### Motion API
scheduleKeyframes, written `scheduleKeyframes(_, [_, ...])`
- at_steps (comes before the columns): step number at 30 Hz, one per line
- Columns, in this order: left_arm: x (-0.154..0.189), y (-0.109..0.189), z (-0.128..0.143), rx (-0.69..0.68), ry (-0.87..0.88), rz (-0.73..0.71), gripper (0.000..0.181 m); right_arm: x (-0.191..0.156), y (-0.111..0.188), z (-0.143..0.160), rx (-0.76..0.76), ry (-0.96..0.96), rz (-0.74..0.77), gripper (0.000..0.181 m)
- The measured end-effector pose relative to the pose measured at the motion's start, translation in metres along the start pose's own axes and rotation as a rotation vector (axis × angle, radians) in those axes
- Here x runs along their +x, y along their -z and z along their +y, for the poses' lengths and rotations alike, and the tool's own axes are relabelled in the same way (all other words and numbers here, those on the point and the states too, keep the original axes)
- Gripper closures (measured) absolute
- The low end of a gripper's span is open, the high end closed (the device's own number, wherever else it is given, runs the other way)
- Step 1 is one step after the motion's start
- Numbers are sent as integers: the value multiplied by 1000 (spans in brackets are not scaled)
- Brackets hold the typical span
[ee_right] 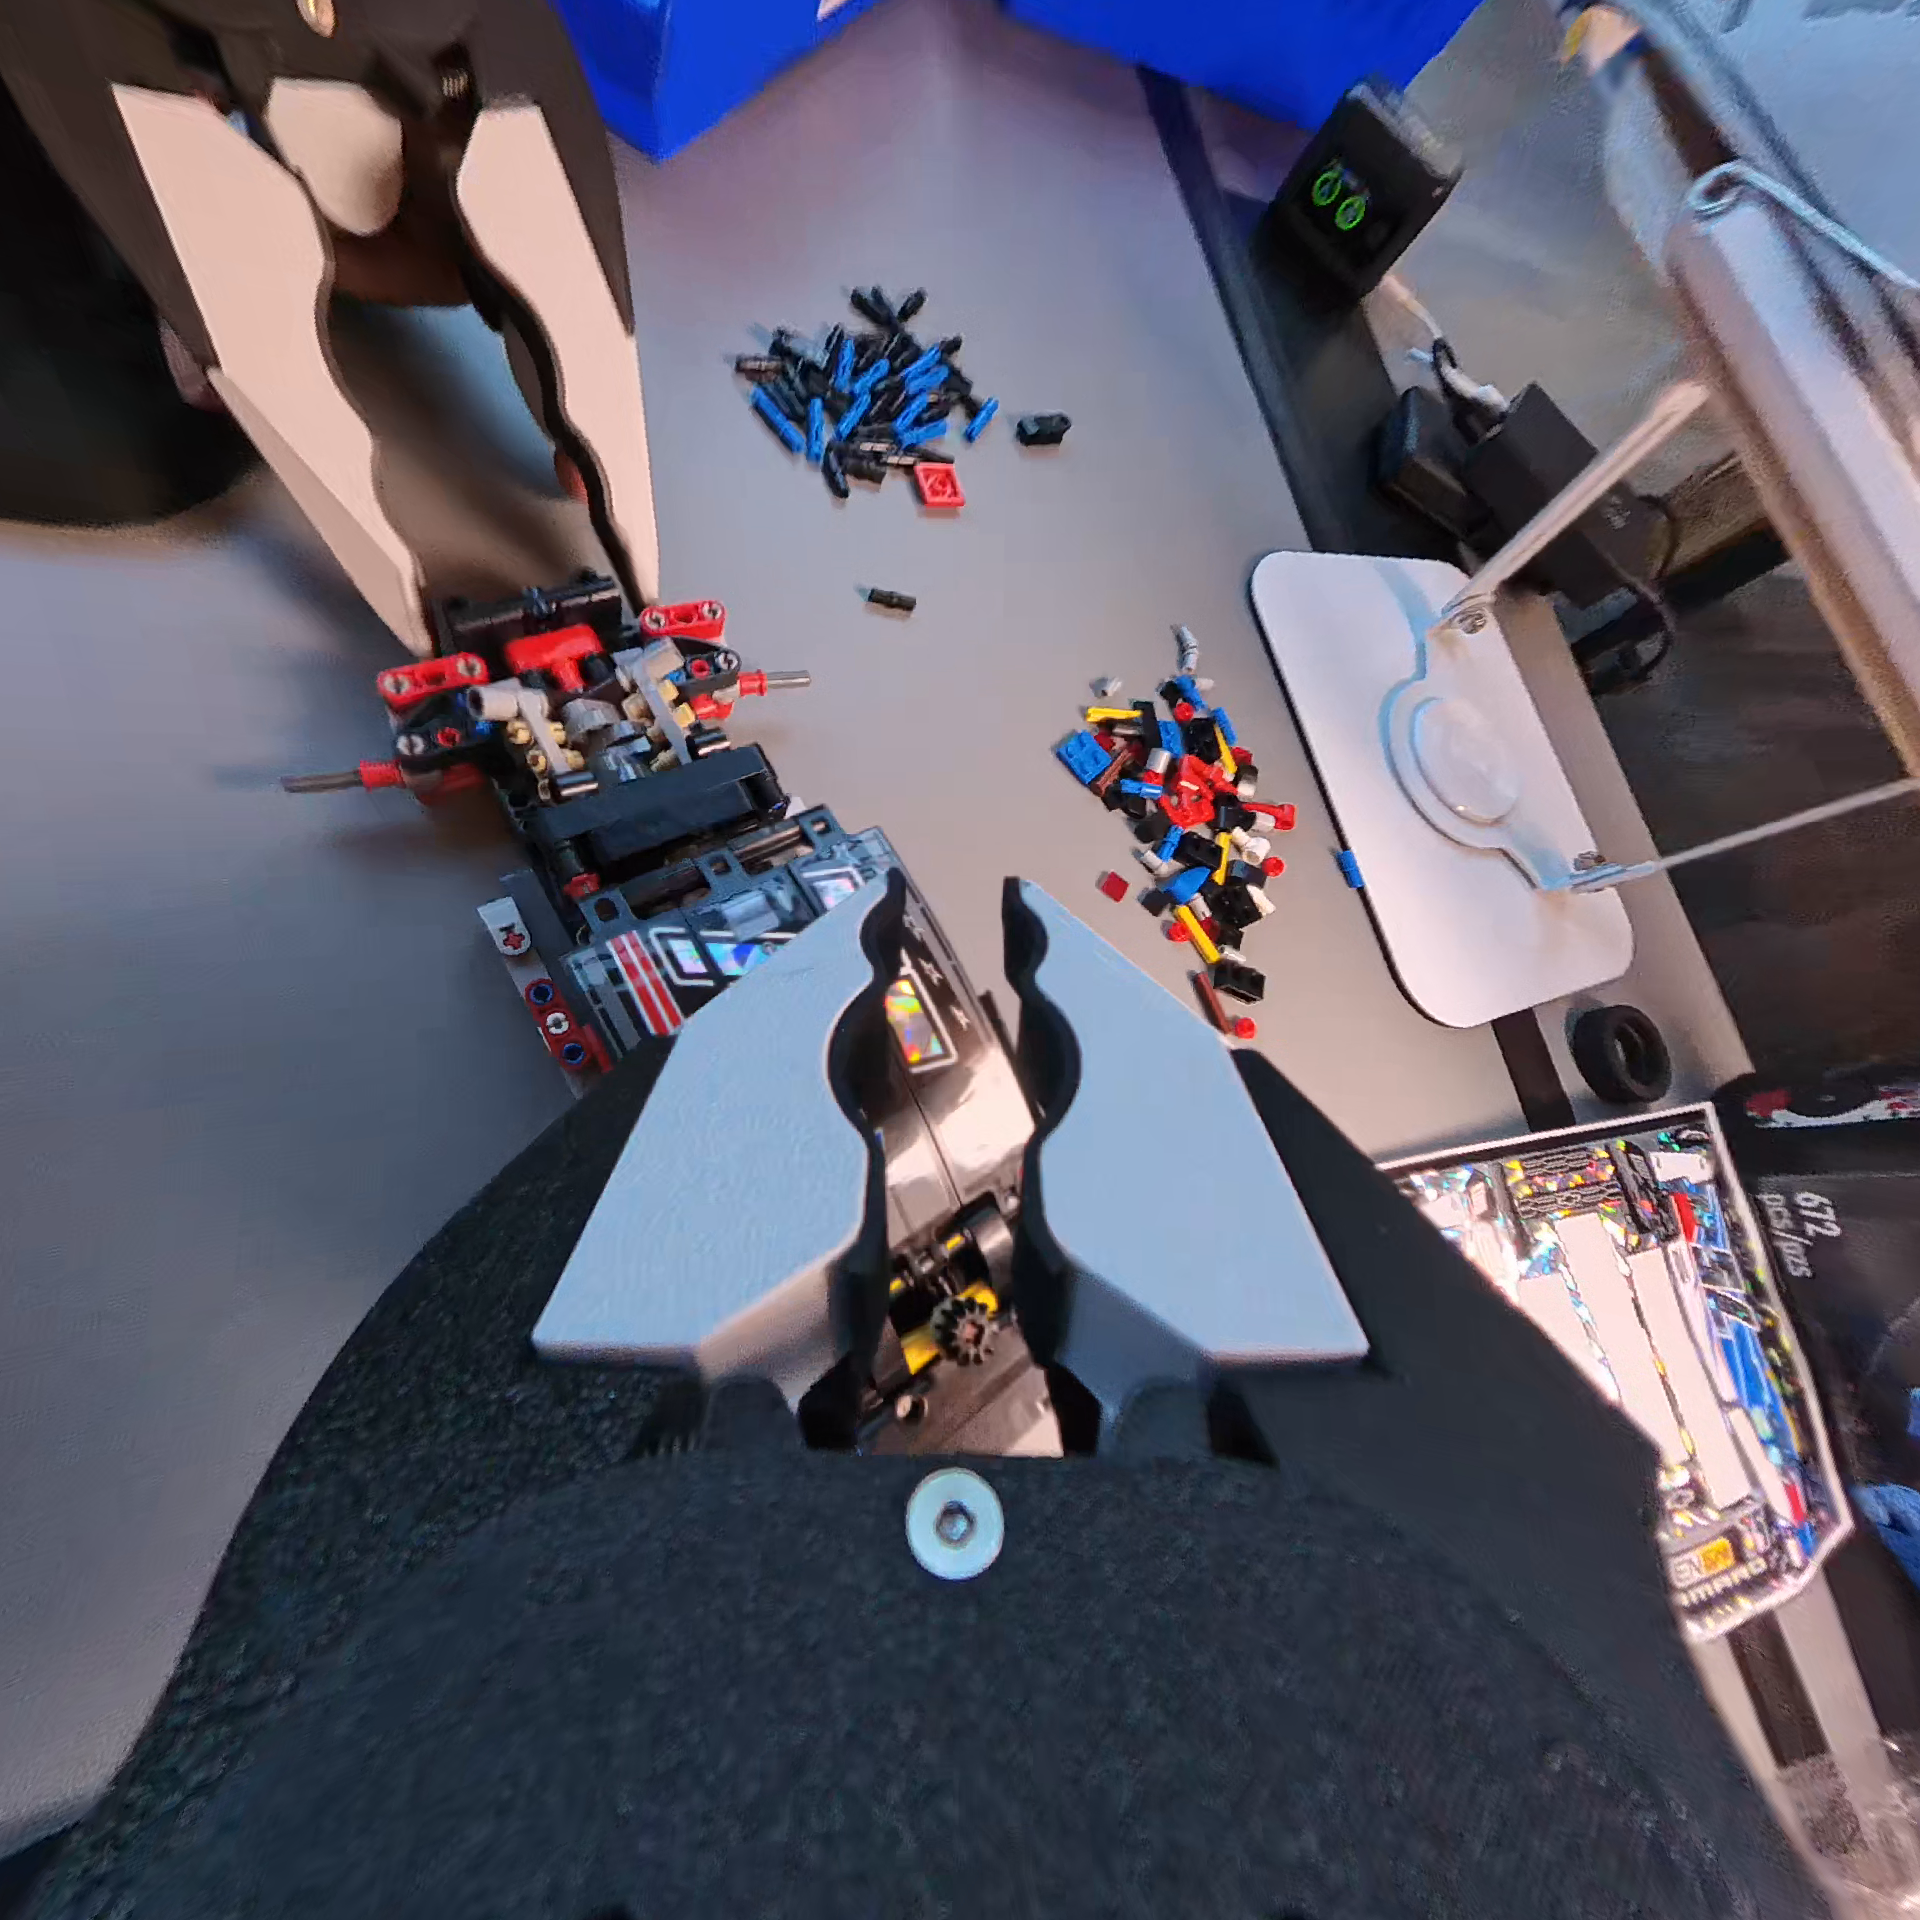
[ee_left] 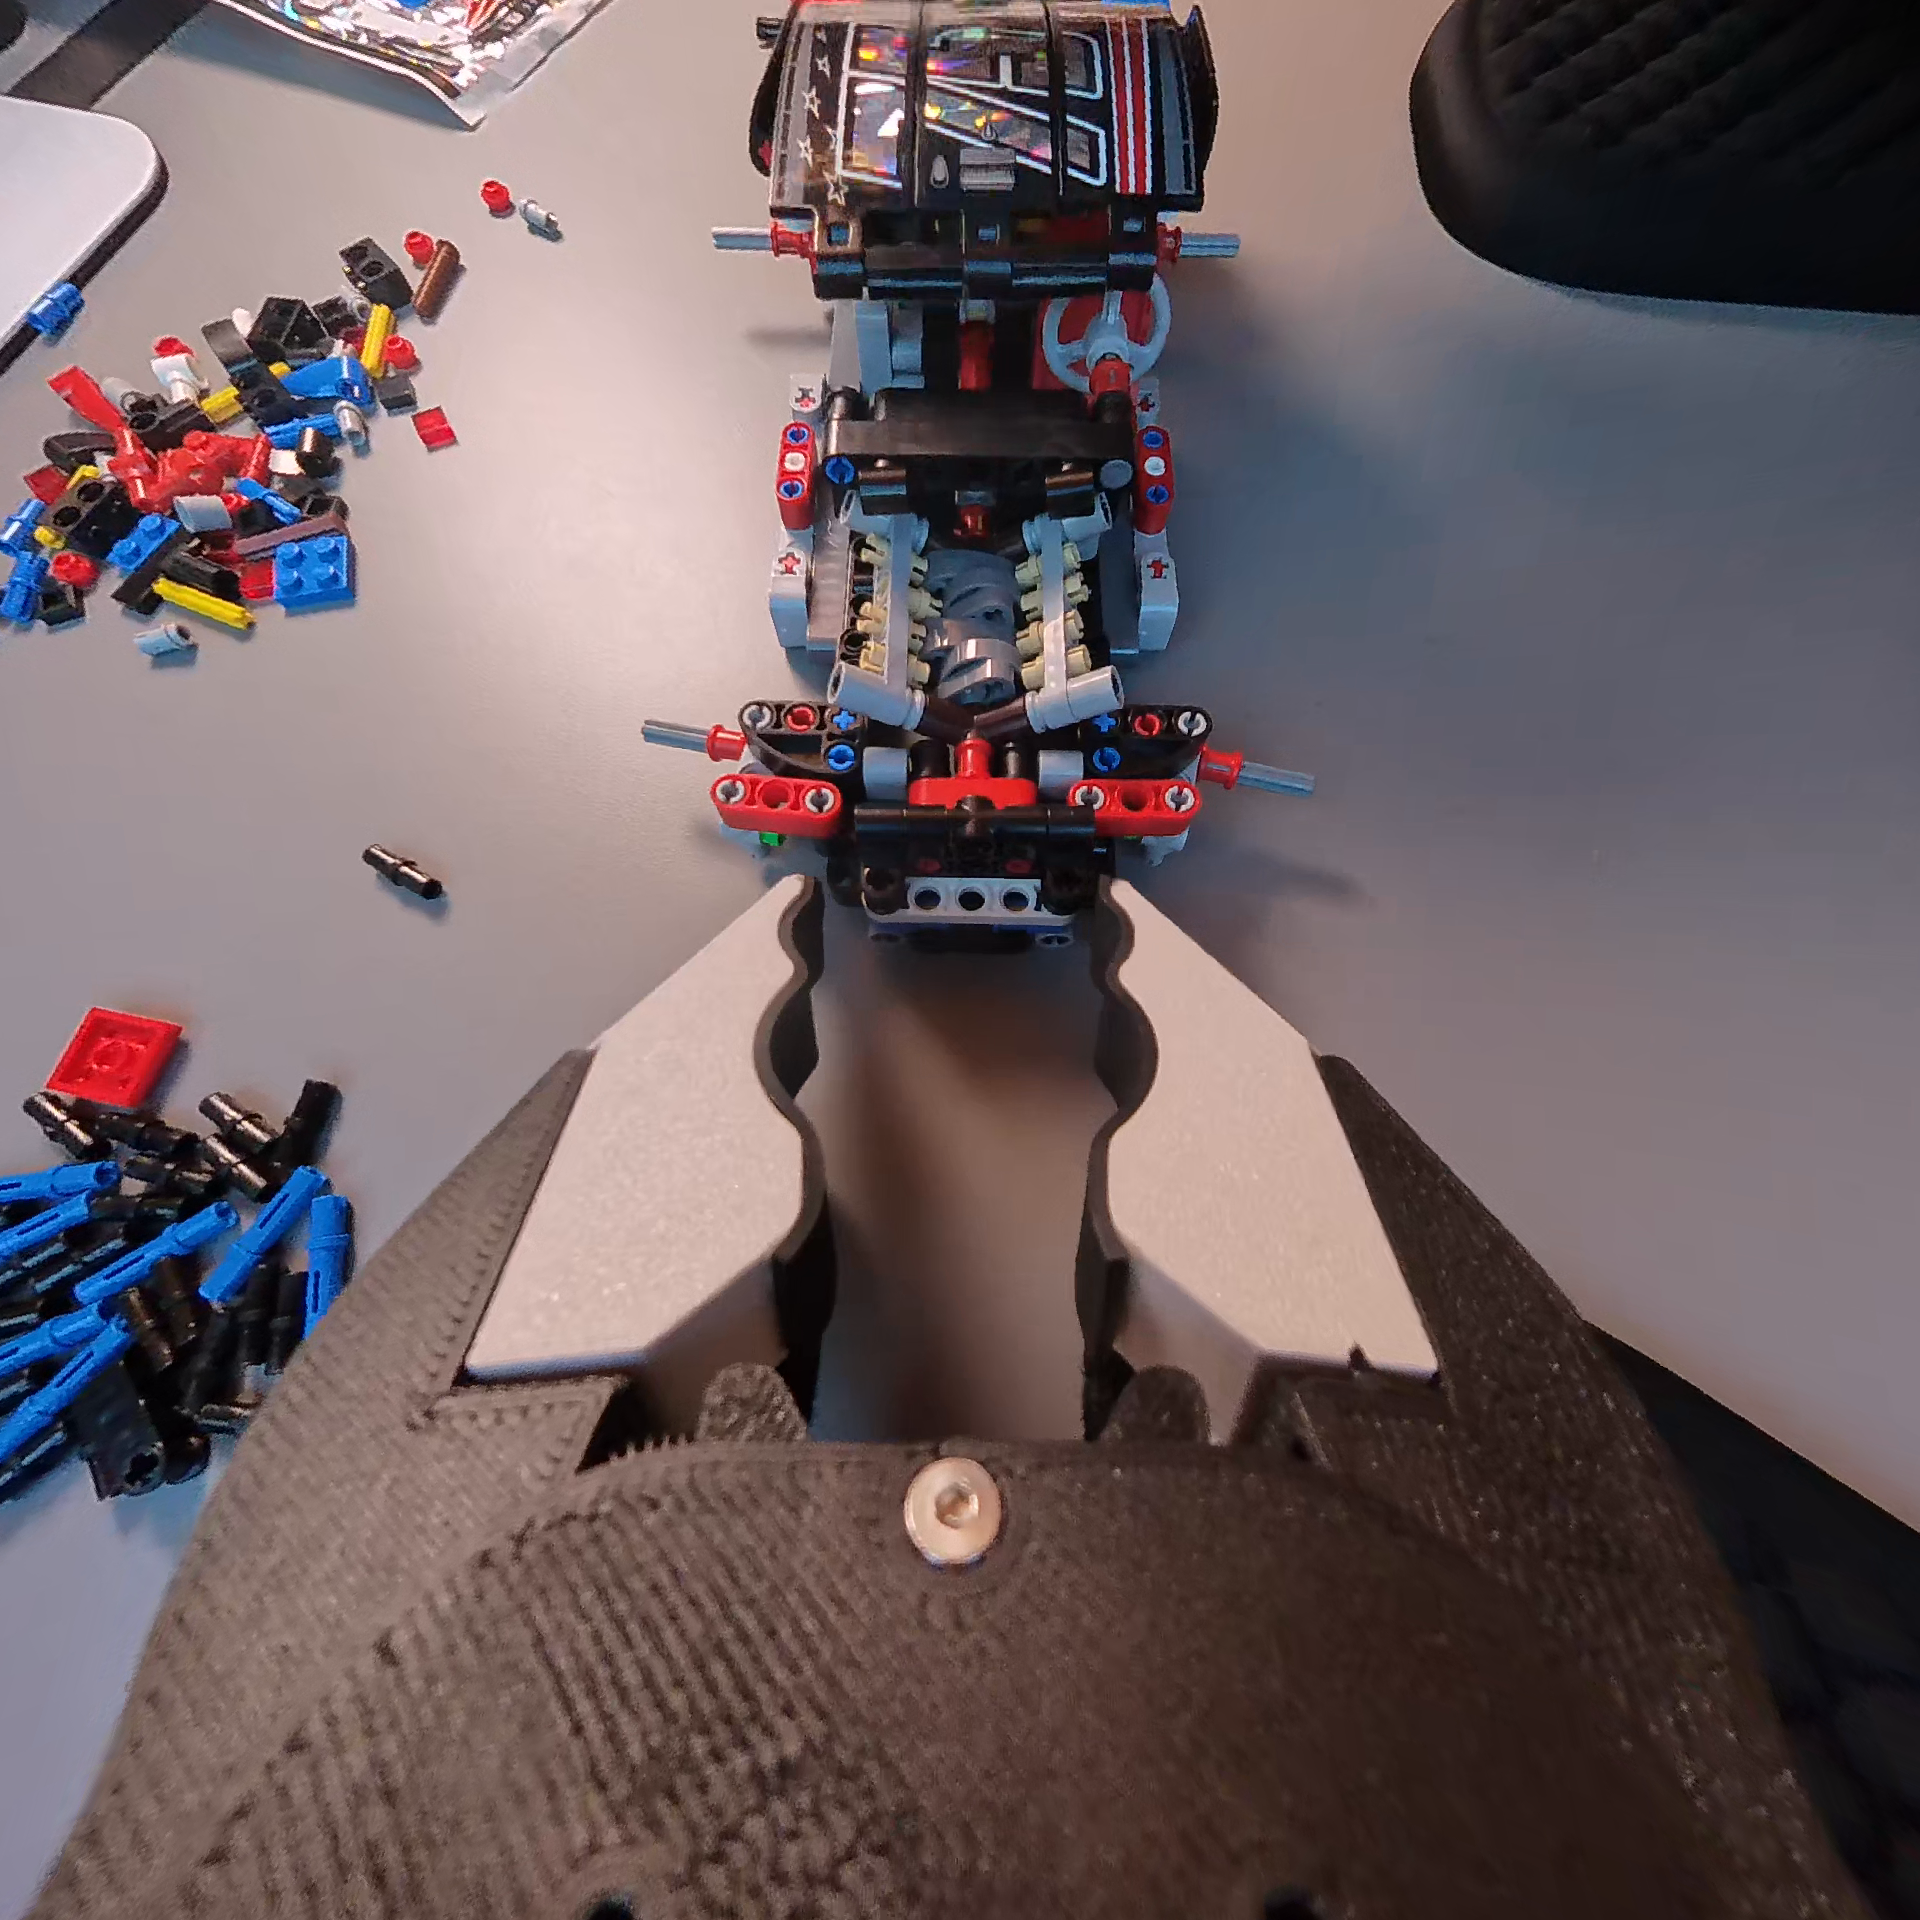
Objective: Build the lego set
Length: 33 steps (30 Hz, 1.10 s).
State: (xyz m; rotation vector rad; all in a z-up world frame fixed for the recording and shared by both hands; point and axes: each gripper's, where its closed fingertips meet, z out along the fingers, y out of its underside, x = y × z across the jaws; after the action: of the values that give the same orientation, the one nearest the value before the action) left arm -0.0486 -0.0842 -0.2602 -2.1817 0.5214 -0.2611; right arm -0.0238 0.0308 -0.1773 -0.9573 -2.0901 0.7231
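Observation:
A partly built black, red and grey lego car (ee_left: 977, 582) lies lengthwise on the grey table, with its engine exposed and a sticker-covered rear roof. My left gripper (ee_left: 961, 914) is open, and its two fingertips stand on either side of the car's front end, close to it. I cannot tell if they touch. It also shows in the right wrist view (ee_right: 530, 613) at the car's (ee_right: 644, 790) nose. My right gripper (ee_right: 953, 888) is partly open above the car's rear roof, with nothing gripped, and the roof and a small gear show through its gap.
A mixed pile of small parts (ee_left: 208, 468) (ee_right: 1195, 821), a pile of blue and black pins (ee_left: 135, 1278) (ee_right: 873, 395), a red tile (ee_left: 112, 1049) and a lone black pin (ee_left: 403, 871) lie left of the car. A sticker sheet (ee_right: 1621, 1351), a monitor base (ee_right: 1455, 790) and a tyre (ee_right: 1621, 1049) sit nearby. The grippers' ends are close to 15 cm from one another.

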Motion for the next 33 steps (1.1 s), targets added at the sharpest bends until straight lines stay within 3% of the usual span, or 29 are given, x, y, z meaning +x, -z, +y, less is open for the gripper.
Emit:
scheduleKeyframes(4, [5,-1,4,-29,-23,23,118,23,40,-3,154,-132,34,165])
scheduleKeyframes(7, [5,-3,5,-38,-43,17,124,21,57,19,161,-194,1,164])
scheduleKeyframes(12, [0,-6,3,-13,-24,50,128,-8,36,22,140,-218,-75,163])
scheduleKeyframes(15, [-5,-4,1,7,-9,37,129,-29,14,23,24,-136,-132,163])
scheduleKeyframes(18, [-14,-3,-1,22,-19,-18,132,-29,6,21,-17,-122,-115,165])
scheduleKeyframes(20, [-24,-2,-4,39,-7,-75,133,-16,18,6,102,-202,-94,153])
scheduleKeyframes(23, [-34,4,-7,79,27,-129,137,21,61,0,335,-416,-10,146])
scheduleKeyframes(26, [-33,9,-10,102,42,-112,136,41,95,35,417,-531,88,144])
scheduleKeyframes(29, [-27,17,-20,154,50,-77,128,19,96,81,327,-575,64,131])
scheduleKeyframes(33, [-15,18,-33,192,77,-35,113,-13,86,110,240,-518,21,128])
